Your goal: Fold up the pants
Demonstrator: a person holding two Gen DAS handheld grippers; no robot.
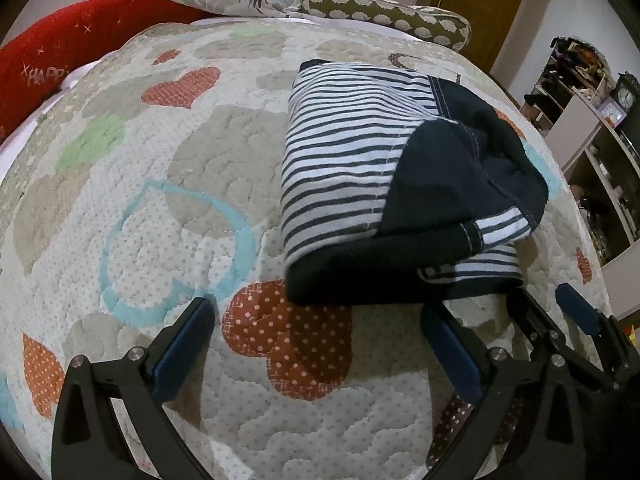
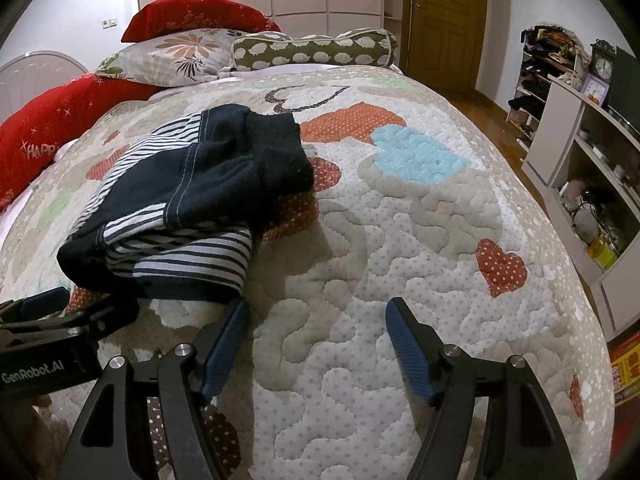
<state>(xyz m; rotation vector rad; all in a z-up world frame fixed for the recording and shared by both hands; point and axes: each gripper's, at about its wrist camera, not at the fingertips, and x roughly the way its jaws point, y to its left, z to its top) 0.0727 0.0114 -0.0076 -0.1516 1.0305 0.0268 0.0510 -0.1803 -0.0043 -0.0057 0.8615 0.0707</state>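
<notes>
The pants lie in a folded bundle on the quilted bed, white with navy stripes and solid navy panels. My left gripper hovers open just in front of the bundle's near edge, with only quilt between its blue pads. In the right wrist view the pants sit to the upper left. My right gripper is open over bare quilt, its left fingertip close to the bundle's near right corner. The left gripper shows at the left edge of that view. Both grippers stand side by side and apart from the cloth.
Red pillows, a floral pillow and a green bolster line the head of the bed. White shelves with clutter stand along the right wall, past the bed's right edge. A wooden door is at the back.
</notes>
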